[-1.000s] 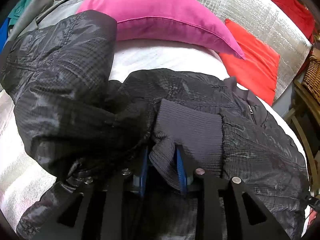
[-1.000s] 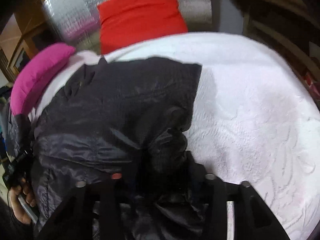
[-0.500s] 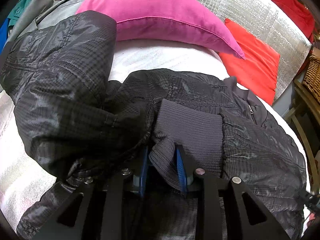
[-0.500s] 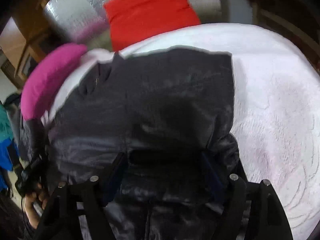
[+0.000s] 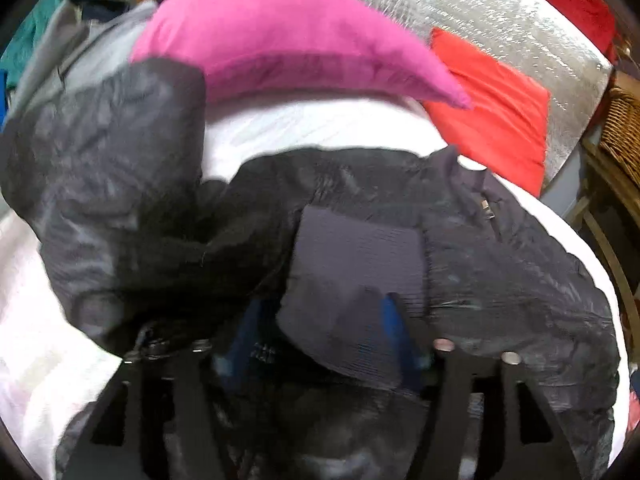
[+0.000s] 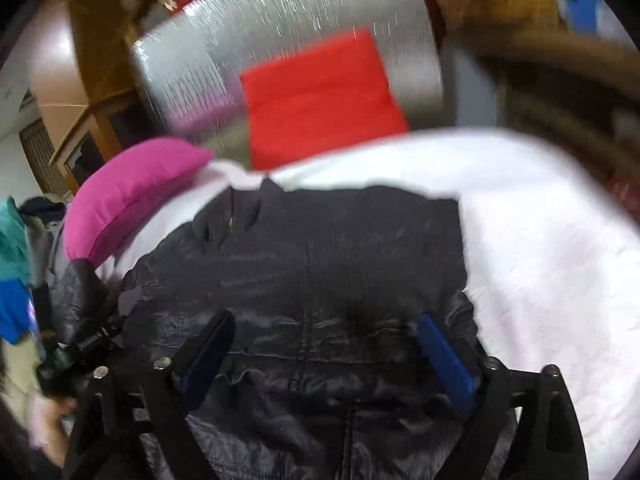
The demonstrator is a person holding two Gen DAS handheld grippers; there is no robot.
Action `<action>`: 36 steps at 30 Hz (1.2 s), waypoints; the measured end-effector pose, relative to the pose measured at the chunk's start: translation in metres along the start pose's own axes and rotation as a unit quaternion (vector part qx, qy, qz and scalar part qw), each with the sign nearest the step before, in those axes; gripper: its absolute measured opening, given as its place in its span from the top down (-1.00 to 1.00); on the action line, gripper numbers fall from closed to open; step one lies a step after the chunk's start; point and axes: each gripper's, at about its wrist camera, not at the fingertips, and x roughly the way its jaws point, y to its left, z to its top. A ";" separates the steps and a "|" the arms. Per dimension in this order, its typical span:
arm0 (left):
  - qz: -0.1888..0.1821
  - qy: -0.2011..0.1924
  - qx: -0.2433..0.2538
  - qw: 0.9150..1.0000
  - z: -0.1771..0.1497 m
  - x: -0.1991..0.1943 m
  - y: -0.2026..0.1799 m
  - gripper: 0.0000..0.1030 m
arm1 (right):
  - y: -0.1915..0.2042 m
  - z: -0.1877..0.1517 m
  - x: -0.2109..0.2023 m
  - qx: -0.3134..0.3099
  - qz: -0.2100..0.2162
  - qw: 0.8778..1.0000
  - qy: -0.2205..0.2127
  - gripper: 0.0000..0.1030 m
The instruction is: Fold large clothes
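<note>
Since the black puffer jacket (image 6: 332, 256) is lying mostly flat on the white bedspread (image 6: 540, 240) with its collar toward the red cushion (image 6: 320, 96), I'd call this somewhere around the middle of the fold, not near the end. In the right wrist view the body looks spread out and the right edge looks tucked in along a fairly straight line, though it's blurry, so take that loosely. The right gripper (image 6: 324, 344) hangs over the lower part of the jacket with its fingers spread wide and nothing between them.

The left gripper (image 5: 316, 324) is a different story: its blue pads sit either side of the ribbed knit cuff (image 5: 356, 264), and the cuff looks pinched there, but motion blur means I can't say how firm that grip is. The sleeve (image 5: 116, 184) bunches up on the left near the pink pillow (image 5: 288, 36), so it isn't laid across the body yet.

Left to do, as I read it: bring that sleeve over, then fold the body up.
</note>
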 end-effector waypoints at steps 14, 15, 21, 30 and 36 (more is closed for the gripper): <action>-0.002 -0.116 -0.128 0.985 0.069 -0.124 0.209 -0.78 | 0.004 -0.035 0.047 -0.041 -0.011 0.994 0.101 -1.00; 0.023 -0.112 -0.152 0.982 0.075 -0.117 0.237 -0.78 | 0.001 -0.034 0.046 -0.039 -0.008 0.994 0.101 -1.00; 0.068 -0.077 -0.298 0.949 0.088 -0.068 0.382 -0.78 | -0.001 -0.038 0.040 -0.034 -0.003 0.994 0.099 -1.00; 0.049 -0.048 -0.358 0.931 0.096 -0.018 0.434 -0.39 | 0.001 -0.036 0.047 -0.030 0.001 0.995 0.097 -1.00; 0.079 -0.040 -0.289 0.953 0.123 -0.032 0.411 0.70 | 0.001 -0.037 0.046 -0.026 0.003 0.995 0.096 -1.00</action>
